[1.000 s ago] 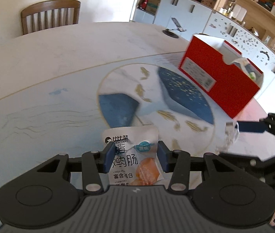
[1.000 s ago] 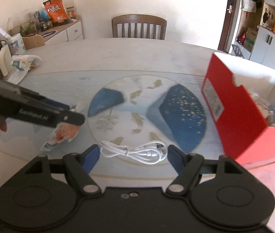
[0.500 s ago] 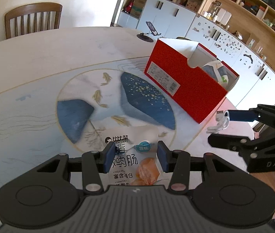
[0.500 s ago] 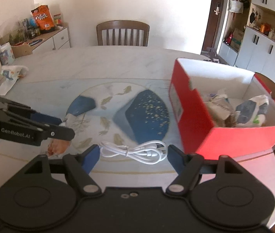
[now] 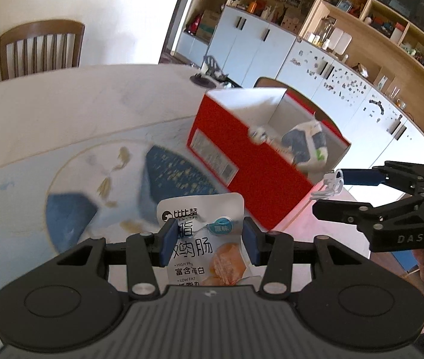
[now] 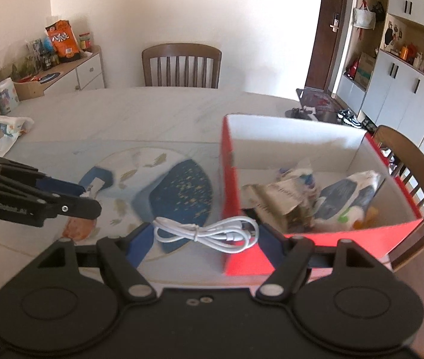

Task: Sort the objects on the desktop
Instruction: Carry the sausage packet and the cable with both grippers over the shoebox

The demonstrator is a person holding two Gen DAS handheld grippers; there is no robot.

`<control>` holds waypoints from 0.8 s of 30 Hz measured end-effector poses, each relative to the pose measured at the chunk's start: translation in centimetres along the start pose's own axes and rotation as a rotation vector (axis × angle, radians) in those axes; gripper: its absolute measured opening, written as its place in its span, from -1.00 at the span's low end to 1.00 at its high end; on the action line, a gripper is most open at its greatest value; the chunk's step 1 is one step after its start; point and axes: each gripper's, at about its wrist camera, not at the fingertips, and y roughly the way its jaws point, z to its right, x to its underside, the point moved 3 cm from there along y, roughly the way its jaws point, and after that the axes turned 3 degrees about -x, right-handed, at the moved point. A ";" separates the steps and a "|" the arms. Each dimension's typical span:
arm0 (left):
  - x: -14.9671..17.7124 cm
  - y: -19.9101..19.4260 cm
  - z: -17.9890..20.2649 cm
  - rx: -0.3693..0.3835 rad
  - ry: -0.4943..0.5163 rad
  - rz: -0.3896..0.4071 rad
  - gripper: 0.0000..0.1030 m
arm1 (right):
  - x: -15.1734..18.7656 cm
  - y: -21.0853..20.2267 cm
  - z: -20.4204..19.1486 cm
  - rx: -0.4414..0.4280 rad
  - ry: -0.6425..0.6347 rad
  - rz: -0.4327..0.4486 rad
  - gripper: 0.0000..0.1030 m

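Observation:
My left gripper (image 5: 209, 236) is shut on a white snack packet (image 5: 203, 224) with Chinese print, held above the table short of the red box (image 5: 247, 161). My right gripper (image 6: 204, 236) is shut on a coiled white cable (image 6: 206, 233) and holds it in the air beside the near left corner of the red box (image 6: 316, 239). The box is open at the top, with several crumpled packets (image 6: 307, 197) inside. The right gripper with the cable (image 5: 333, 179) also shows in the left wrist view. The left gripper (image 6: 62, 200) shows at the left of the right wrist view.
The round marble table (image 6: 152, 113) has a blue fish pattern (image 6: 179, 191) in the middle. Wooden chairs stand behind it (image 6: 182, 65) and at the right (image 6: 415, 179). A phone stand (image 5: 206, 74) sits at the far edge. A cloth (image 6: 11, 125) and clutter lie at the left.
Both grippers have risen and moved toward the red box with their loads. The box now looks closer and its inside is in view.

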 end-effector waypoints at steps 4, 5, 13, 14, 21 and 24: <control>-1.7 0.5 1.9 -0.003 -0.002 0.028 -0.13 | -0.6 0.0 2.5 -0.008 -0.017 0.006 0.47; -2.1 0.7 2.4 -0.003 -0.003 0.035 -0.13 | -0.7 0.0 3.0 -0.009 -0.022 0.007 0.47; -5.2 2.1 6.3 -0.002 0.025 0.068 -0.13 | -1.0 0.2 6.9 -0.026 -0.030 0.004 0.47; -5.6 2.4 6.9 -0.002 0.030 0.070 -0.13 | -1.0 0.3 7.4 -0.027 -0.031 0.002 0.47; -7.6 4.2 9.5 -0.006 0.064 0.074 -0.13 | -1.0 0.7 9.9 -0.035 -0.048 -0.015 0.47; -8.5 5.0 10.4 -0.018 0.086 0.073 -0.13 | -1.1 1.0 10.7 -0.034 -0.057 -0.032 0.47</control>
